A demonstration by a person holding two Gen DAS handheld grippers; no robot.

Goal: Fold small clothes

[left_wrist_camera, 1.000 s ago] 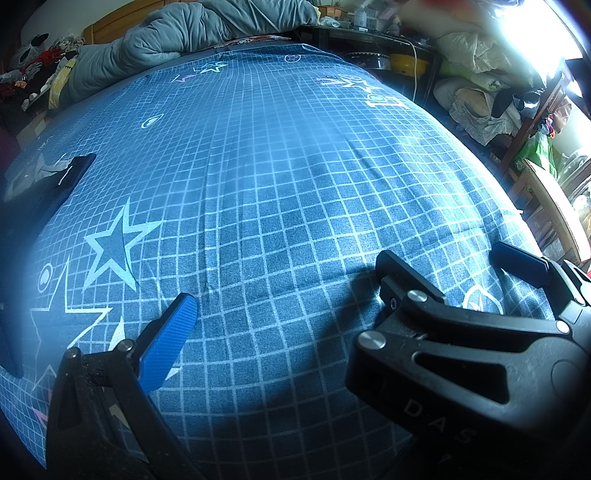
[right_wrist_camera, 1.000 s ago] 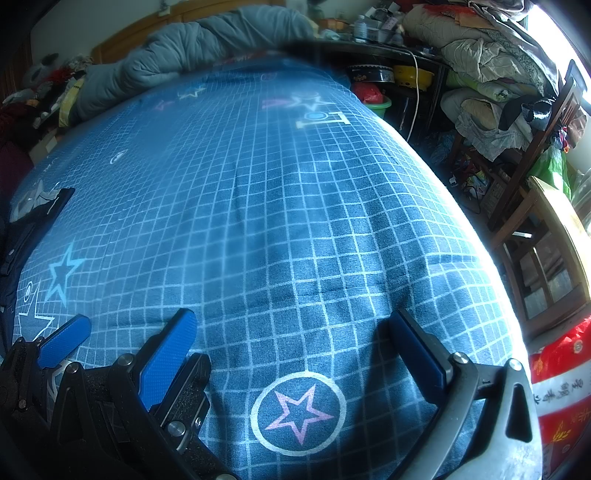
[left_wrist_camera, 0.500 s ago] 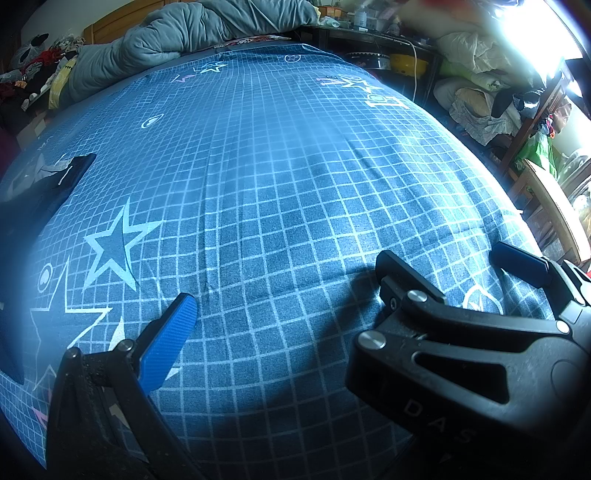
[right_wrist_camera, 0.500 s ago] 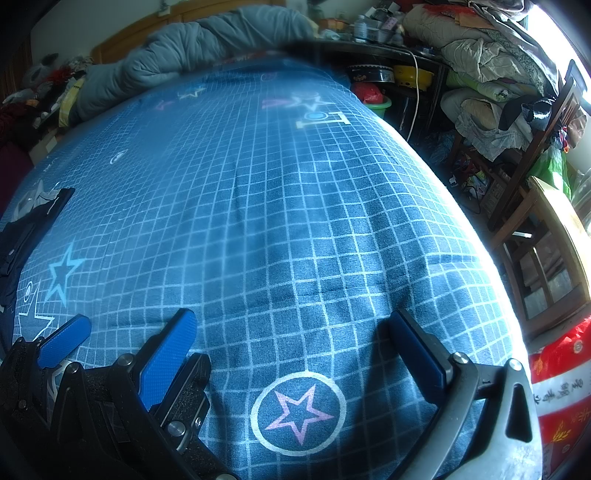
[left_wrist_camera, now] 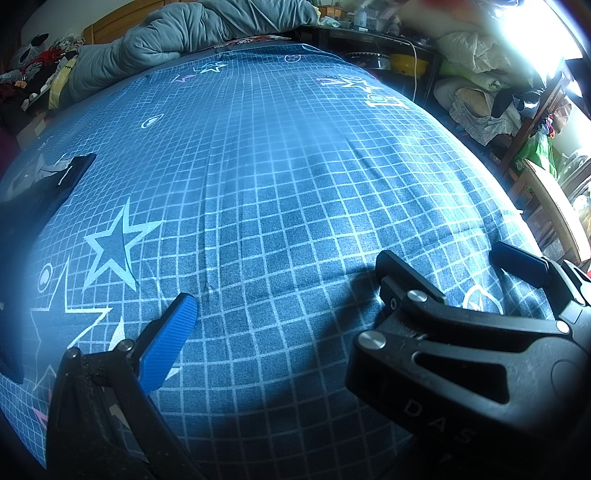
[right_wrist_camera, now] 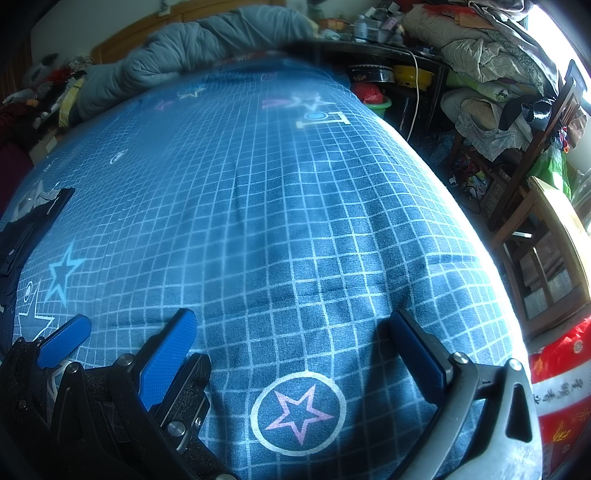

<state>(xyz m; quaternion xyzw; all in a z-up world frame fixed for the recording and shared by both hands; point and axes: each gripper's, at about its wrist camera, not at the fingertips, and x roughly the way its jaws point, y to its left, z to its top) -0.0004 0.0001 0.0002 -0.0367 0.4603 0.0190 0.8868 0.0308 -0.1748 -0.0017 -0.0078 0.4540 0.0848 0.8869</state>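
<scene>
- Your bed [right_wrist_camera: 295,206], under a blue checked sheet with stars, fills both views.
- A grey quilt [left_wrist_camera: 192,33] is bunched at its far end.
- The dark garment [left_wrist_camera: 33,192] lies flat at the bed's left edge, well apart from both claws.
- Your right claw [right_wrist_camera: 291,339] is spread wide, holding nothing.
- Your left claw [left_wrist_camera: 280,291] is likewise wide and holding nothing, just beside the right one.

We look low and close across the blue grid bedsheet [left_wrist_camera: 295,206] from both wrists, side by side, sharing the grey duvet [right_wrist_camera: 207,44] ahead.

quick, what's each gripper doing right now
left gripper: open, holding nothing
right gripper: open, holding nothing
</scene>
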